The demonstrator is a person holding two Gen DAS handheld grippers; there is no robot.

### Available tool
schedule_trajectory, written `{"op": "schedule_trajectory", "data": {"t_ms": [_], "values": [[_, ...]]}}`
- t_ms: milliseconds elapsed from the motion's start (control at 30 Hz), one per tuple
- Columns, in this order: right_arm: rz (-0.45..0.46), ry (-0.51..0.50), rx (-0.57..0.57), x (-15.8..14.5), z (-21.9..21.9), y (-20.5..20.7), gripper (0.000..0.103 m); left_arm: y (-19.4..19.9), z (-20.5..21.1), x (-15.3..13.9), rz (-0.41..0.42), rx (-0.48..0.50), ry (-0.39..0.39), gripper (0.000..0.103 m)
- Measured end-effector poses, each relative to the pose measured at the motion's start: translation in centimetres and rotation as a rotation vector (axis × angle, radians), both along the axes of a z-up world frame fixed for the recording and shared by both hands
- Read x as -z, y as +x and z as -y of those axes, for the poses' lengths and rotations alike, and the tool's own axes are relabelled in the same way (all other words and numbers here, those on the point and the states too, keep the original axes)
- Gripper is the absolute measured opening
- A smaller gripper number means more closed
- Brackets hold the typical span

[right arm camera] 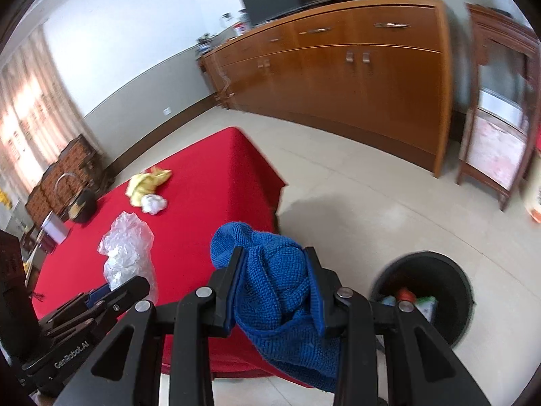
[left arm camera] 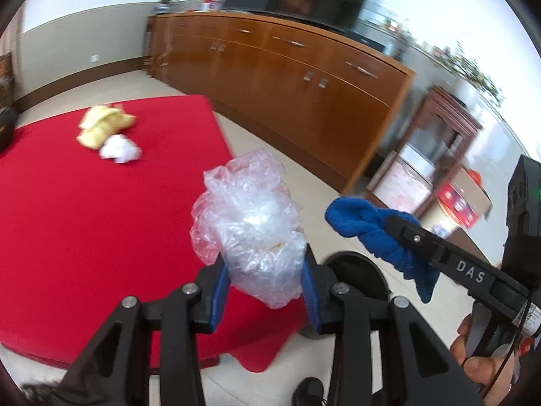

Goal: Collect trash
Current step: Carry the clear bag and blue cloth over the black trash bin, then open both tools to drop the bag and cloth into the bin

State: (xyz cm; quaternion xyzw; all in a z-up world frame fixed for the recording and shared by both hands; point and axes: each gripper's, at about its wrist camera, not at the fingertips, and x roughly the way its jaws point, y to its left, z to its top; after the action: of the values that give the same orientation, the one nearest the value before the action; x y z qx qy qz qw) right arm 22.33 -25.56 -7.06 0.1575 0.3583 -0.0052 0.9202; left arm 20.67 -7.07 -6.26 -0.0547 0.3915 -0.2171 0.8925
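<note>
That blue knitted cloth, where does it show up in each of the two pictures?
Left wrist view: the blue cloth is at right of centre, pinched in the other gripper, which reaches in from the right edge.
Right wrist view: the blue cloth is at bottom centre, clamped between this gripper's own jaws.
Shared landmark: the red table with the yellow wad and the white crumpled paper on it.

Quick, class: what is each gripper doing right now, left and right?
Left gripper: closed on the crumpled clear plastic bag.
Right gripper: closed on the blue knitted cloth.
</note>
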Motion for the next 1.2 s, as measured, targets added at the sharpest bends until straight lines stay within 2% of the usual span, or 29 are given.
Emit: {"op": "schedule_trajectory", "data": {"t_ms": [300, 567, 767, 933, 1200], "values": [[-0.047, 0.009, 0.174, 2.1, 8.7, -5.2, 0.036, -1.1, 8.6, 2.0, -0.051, 0.174, 0.002, 0.039], [-0.157, 0.063, 0.298, 7.2, 16.6, -7.1, 0.036, -0.9, 15.6, 5.9, -0.137, 0.274, 0.043, 0.039], [-0.236, 0.107, 0.346, 10.4, 20.5, -5.7, 0.036, -0.5, 18.9, 9.1, -0.198, 0.3, 0.076, 0.039], [-0.285, 0.103, 0.355, 12.3, 22.3, -3.6, 0.036, 0.2, 21.0, 11.7, -0.257, 0.313, 0.098, 0.04], [-0.348, 0.143, 0.368, 14.8, 23.7, -0.8, 0.039, 0.7, 22.5, 14.7, -0.359, 0.312, 0.089, 0.041]]}}
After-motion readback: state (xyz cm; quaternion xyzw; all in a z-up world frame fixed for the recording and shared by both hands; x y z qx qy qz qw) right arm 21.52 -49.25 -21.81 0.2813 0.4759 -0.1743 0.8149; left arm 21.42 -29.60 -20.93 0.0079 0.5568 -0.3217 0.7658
